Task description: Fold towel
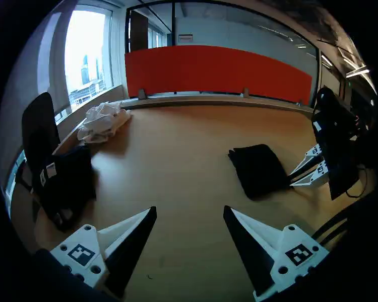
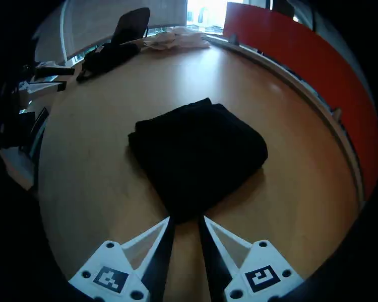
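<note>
Towel (image 2: 199, 156), black and folded into a thick block, lay flat on the counter (image 2: 88, 166), turned cornerwise so one corner pointed straight at the right claw (image 2: 186, 219). That claw stood narrow, tips at either side of the corner; whether they pinched the cloth I could not tell. In the left gripper view the towel's longer side ran away from the camera. The left claw (image 1: 190, 210) hung wide over bare wood, well apart from the towel. Farther off sat a black bag (image 1: 68, 183), a white cloth heap (image 1: 103, 121), a chair (image 1: 38, 128), then a red panel (image 1: 214, 70).
</note>
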